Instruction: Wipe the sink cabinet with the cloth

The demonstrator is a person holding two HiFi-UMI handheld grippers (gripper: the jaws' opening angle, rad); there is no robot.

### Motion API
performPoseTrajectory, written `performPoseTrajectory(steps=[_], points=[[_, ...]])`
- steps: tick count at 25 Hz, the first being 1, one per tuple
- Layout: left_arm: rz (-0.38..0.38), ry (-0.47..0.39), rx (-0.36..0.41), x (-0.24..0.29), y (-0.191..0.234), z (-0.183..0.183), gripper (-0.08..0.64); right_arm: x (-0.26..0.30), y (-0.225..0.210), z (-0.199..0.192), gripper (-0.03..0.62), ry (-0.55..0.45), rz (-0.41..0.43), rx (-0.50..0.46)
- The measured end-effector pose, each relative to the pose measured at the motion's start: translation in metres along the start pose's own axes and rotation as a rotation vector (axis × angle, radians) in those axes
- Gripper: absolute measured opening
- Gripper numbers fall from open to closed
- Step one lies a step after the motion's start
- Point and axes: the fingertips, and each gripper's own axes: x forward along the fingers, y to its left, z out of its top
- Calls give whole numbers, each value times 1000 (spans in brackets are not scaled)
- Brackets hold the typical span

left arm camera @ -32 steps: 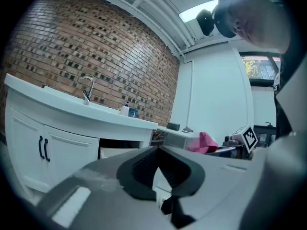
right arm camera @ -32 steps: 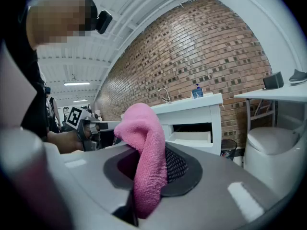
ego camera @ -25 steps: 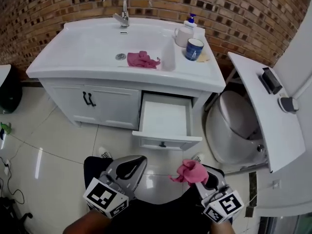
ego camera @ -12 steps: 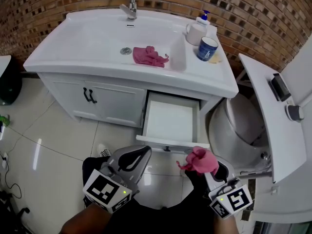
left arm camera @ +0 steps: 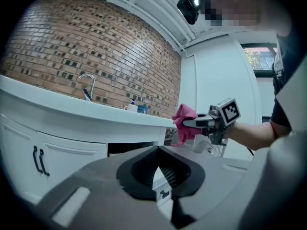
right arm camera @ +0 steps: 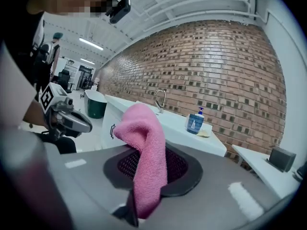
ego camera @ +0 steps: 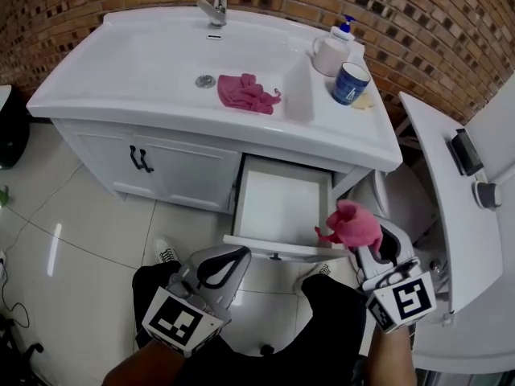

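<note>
The white sink cabinet [ego camera: 169, 163] stands against a brick wall, its right-hand drawer [ego camera: 282, 203] pulled out. My right gripper [ego camera: 362, 236] is shut on a pink cloth [ego camera: 352, 224], held just off the drawer's front right corner. In the right gripper view the cloth [right arm camera: 144, 157] hangs pinched between the jaws. A second pink cloth [ego camera: 245, 92] lies in the basin. My left gripper [ego camera: 219, 268] is shut with nothing in it, low over the floor in front of the cabinet. From the left gripper view the right gripper [left arm camera: 211, 123] and its cloth [left arm camera: 183, 123] show to the right.
A blue mug [ego camera: 350, 84], a white mug [ego camera: 330, 55] and a soap bottle [ego camera: 344, 29] stand on the counter's right end. The tap [ego camera: 216, 5] is at the back. A white open-lidded appliance [ego camera: 447, 215] stands close on the right. Two black door handles [ego camera: 138, 160] are on the left.
My right gripper has carried the pink cloth up and to the right, closer to the open drawer's front corner. The view has shifted nearer the cabinet. The left gripper stays low.
</note>
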Motion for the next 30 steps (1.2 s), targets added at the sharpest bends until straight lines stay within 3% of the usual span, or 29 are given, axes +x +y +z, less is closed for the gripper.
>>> performPoseTrajectory(steps=[5, 11, 17, 19, 26, 30], points=[[5, 12, -14, 5, 14, -8, 6, 54, -3, 7, 83, 29, 90, -67], [-14, 15, 10, 12, 21, -13, 6, 131, 19, -35, 81, 112, 210, 46], [-6, 29, -7, -7, 26, -19, 6, 186, 38, -70, 81, 199, 289, -178], [-1, 39, -18, -12, 31, -23, 6, 202, 42, -78, 81, 229, 301, -214], [-2, 52, -28, -12, 55, -42, 6, 250, 61, -110, 81, 291, 353, -124], [-10, 31, -58, -1, 61, -48, 6, 258, 68, -126, 81, 332, 362, -121]])
